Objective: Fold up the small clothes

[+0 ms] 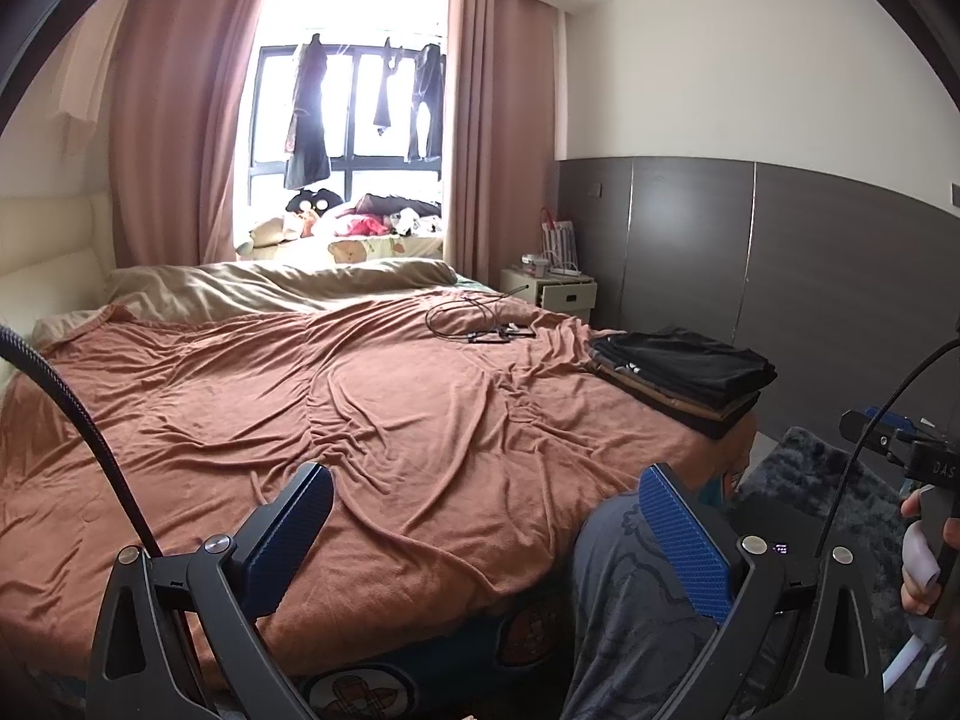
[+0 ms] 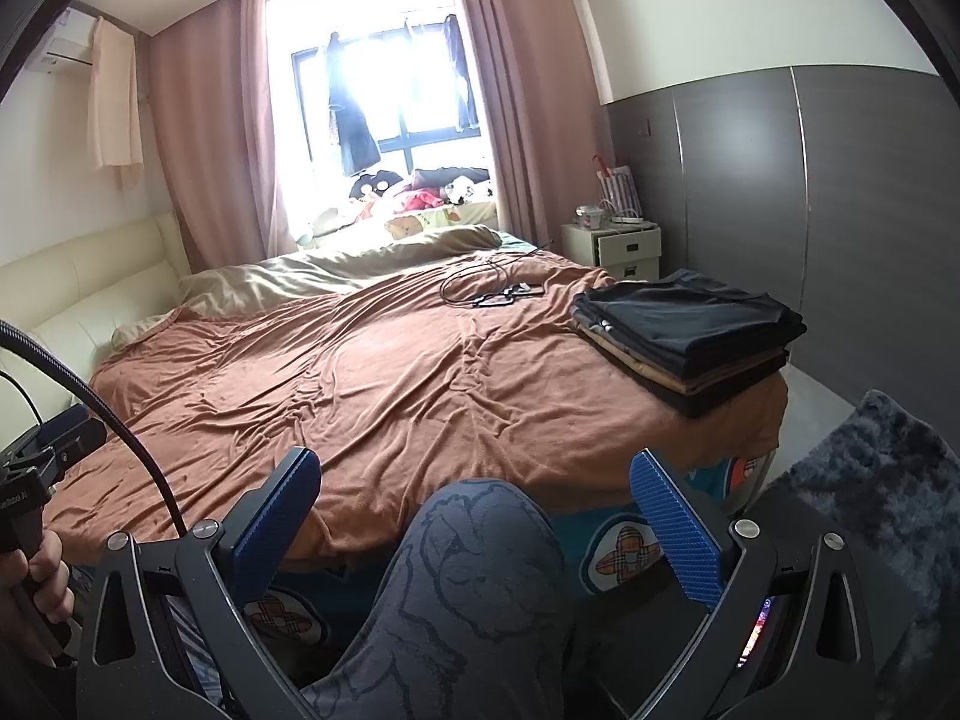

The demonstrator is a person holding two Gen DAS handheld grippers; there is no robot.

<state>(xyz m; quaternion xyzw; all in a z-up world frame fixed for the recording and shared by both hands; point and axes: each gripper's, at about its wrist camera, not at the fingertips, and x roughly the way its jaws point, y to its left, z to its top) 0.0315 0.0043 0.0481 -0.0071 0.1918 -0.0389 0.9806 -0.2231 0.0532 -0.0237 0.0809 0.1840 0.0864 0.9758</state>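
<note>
Both tools are empty. The left hand-held gripper (image 1: 486, 525) has its blue-padded fingers spread wide with nothing between them, poised over the near edge of the bed (image 1: 180, 480). The right hand-held gripper (image 2: 474, 519) is just as wide open and holds nothing; a knee in printed grey trousers (image 2: 474, 558) shows between its fingers.

The task's things are a stack of folded clothes (image 2: 684, 336) on the bed's near right corner, a black garment on top and tan and dark layers beneath. No loose, unfolded garment lies on the bed in either view, so I judge the folding largely done or the next piece out of view.

The clothes look like thin, soft knit fabric: light, limp, and likely to sag and slide if lifted by one point. A garment would best be pinched at two corners or along a hem, one gripper each. The stack is best taken from its sides, low down, so the layers do not shear apart.

The stack sits close to the bed's corner, its outer side near the drop to the floor; a sideways nudge there could tip it off. Toward the headboard from the stack lie coiled cables and a dark flat device (image 2: 498, 294), a snag risk. Left of the stack, the rumpled brown blanket (image 2: 336, 360) is wide open room for spreading cloth, though its wrinkles may drag at fabric.
</note>
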